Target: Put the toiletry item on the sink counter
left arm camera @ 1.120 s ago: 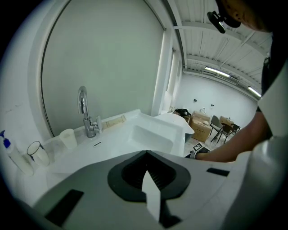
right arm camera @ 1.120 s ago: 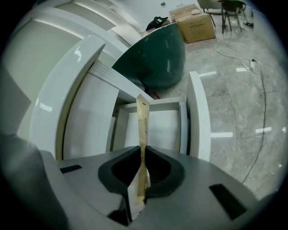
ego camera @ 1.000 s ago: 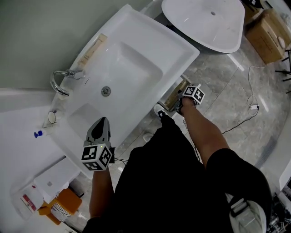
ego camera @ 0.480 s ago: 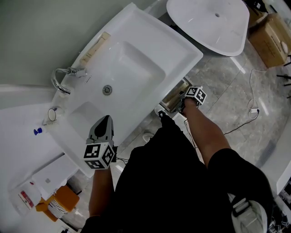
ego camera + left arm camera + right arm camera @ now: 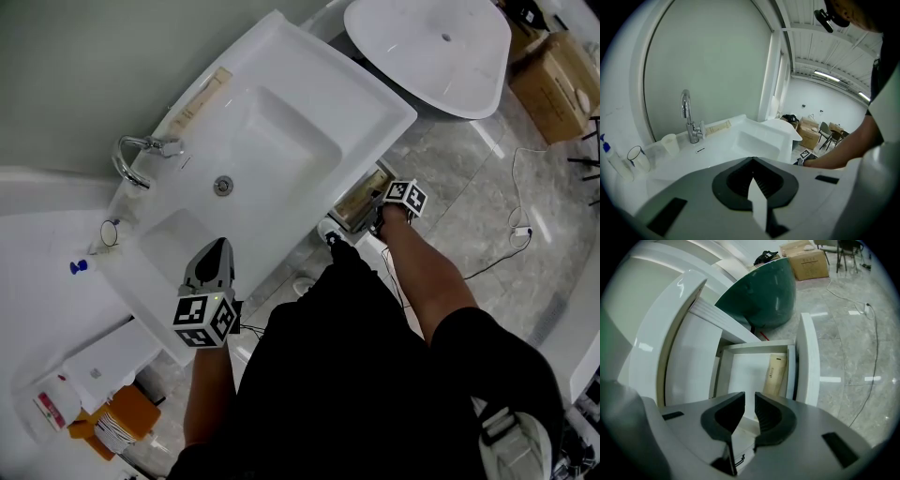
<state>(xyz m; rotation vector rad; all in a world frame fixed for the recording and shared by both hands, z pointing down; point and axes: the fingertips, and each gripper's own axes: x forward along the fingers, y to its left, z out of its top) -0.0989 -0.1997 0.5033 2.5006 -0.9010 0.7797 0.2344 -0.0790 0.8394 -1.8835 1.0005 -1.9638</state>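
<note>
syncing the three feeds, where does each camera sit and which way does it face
Head view: on the person's head, looking steeply down at the sink counter; both forearms and the black shirt show.
Left gripper view: on the left tool, jaws together, facing the faucet; the right arm shows.
Right gripper view: on the right tool, jaws slightly apart, facing the open drawer holding a tan box.
Shared: head and left gripper views both show the faucet.

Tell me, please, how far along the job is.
Done: the drawer is open. In hand: the right gripper, jaws slightly apart and empty, faces the box inside. To do: grasping it and setting it on the counter. The left gripper hovers shut above it.
</note>
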